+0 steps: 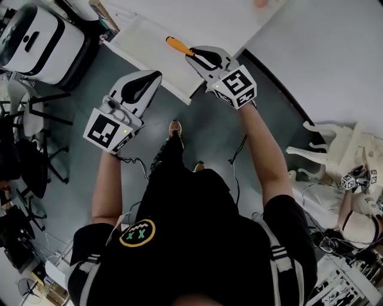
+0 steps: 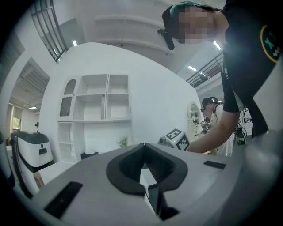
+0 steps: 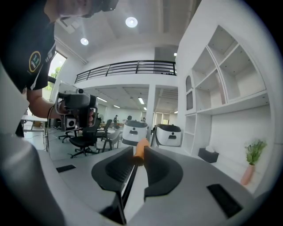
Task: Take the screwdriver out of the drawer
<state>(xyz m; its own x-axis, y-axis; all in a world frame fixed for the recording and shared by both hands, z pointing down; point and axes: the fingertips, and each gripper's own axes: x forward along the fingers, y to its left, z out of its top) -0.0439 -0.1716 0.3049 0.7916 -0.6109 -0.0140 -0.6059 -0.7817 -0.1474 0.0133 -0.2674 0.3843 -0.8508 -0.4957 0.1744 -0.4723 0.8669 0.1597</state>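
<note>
The screwdriver has an orange handle that sticks out past the tip of my right gripper, held over the white drawer-like tray. In the right gripper view the handle sits between the dark pads, with the right gripper shut on it and the shaft running back between the jaws. My left gripper hovers over the grey floor, to the left of the right one and just off the tray's edge. Its tips meet with nothing between them in the left gripper view.
The white top carrying the tray fills the upper head view. Two white rounded machines and dark chairs stand at the left, and white ornate furniture at the right. A white shelf unit faces the left gripper.
</note>
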